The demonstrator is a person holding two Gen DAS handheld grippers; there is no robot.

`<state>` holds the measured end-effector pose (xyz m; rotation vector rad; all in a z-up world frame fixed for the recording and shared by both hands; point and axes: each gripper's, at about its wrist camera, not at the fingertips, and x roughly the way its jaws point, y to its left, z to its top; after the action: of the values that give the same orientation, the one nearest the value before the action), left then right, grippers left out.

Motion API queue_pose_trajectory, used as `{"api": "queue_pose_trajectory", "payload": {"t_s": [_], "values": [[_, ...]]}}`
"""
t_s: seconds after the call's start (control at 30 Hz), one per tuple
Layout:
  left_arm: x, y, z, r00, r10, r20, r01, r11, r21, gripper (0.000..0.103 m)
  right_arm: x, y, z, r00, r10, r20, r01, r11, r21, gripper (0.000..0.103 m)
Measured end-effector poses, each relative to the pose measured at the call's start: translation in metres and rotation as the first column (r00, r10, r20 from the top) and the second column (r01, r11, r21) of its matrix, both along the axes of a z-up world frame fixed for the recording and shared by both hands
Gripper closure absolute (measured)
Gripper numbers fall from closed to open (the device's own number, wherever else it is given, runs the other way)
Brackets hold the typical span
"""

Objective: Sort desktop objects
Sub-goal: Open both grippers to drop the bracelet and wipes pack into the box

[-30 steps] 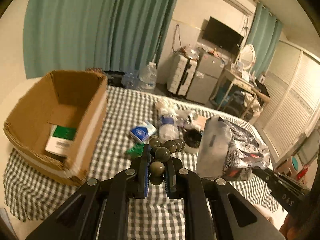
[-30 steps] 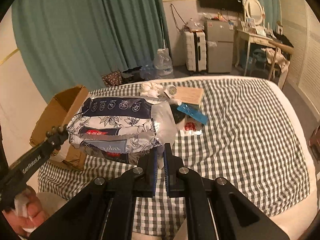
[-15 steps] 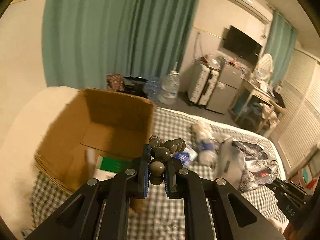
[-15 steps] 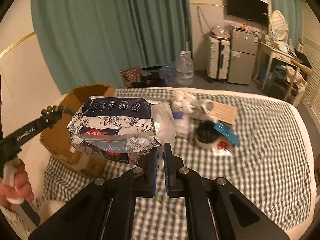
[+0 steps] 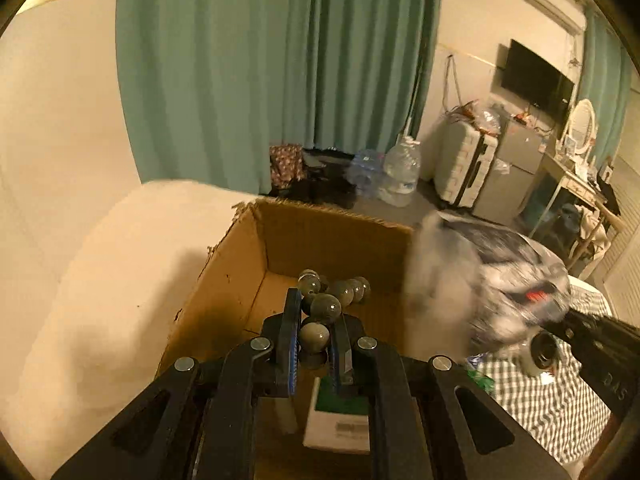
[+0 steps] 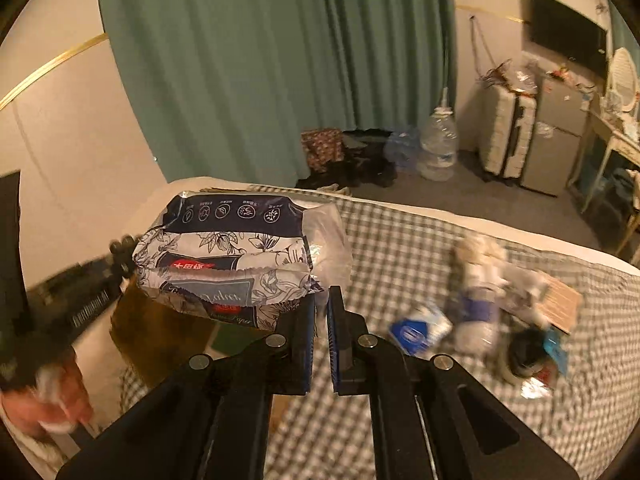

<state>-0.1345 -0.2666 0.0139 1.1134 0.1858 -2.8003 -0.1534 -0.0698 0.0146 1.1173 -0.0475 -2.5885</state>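
Carrying both loads to open brown cardboard box (image 5: 340, 248), lower centre of left view. Left gripper (image 5: 314, 340) clenched on string of grey-green beads (image 5: 328, 306), over box; right gripper (image 6: 320, 312) pinching floral tissue pack (image 6: 240, 260), left of centre. Next, probably: centre over opening, release.

brown cardboard box (image 5: 240, 280) | olive-green beads (image 5: 326, 306) | navy-white floral tissue pack (image 6: 236, 264) | green-white checked cloth (image 6: 400, 248)

The cardboard box (image 5: 328, 248) sat directly ahead of the left gripper (image 5: 314, 344); the tissue pack (image 5: 480, 276) hung to its right.
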Motion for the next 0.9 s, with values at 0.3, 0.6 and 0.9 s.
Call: {"api": "queue_pose_trajectory", "payload": {"t_s": [0.3,0.6,0.9], "values": [[-0.024,-0.014,-0.056,0.989,0.038,0.144,-0.036,0.999,-0.017,0.047,-0.064,-0.052,-0.031,0.995,0.059,0.078,-0.052,0.996,-0.079,0.072],[0.004,-0.007,-0.062,0.983,0.030,0.184,-0.028,1.000,-0.013,0.018,-0.051,-0.023,-0.023,0.998,-0.041,0.056,0.045,0.996,-0.072,0.035],[0.037,0.034,-0.007,0.996,-0.012,0.094,0.013,1.000,-0.011,0.017,0.010,0.054,0.012,0.987,-0.159,0.012,0.160,0.987,-0.023,0.035]]}}
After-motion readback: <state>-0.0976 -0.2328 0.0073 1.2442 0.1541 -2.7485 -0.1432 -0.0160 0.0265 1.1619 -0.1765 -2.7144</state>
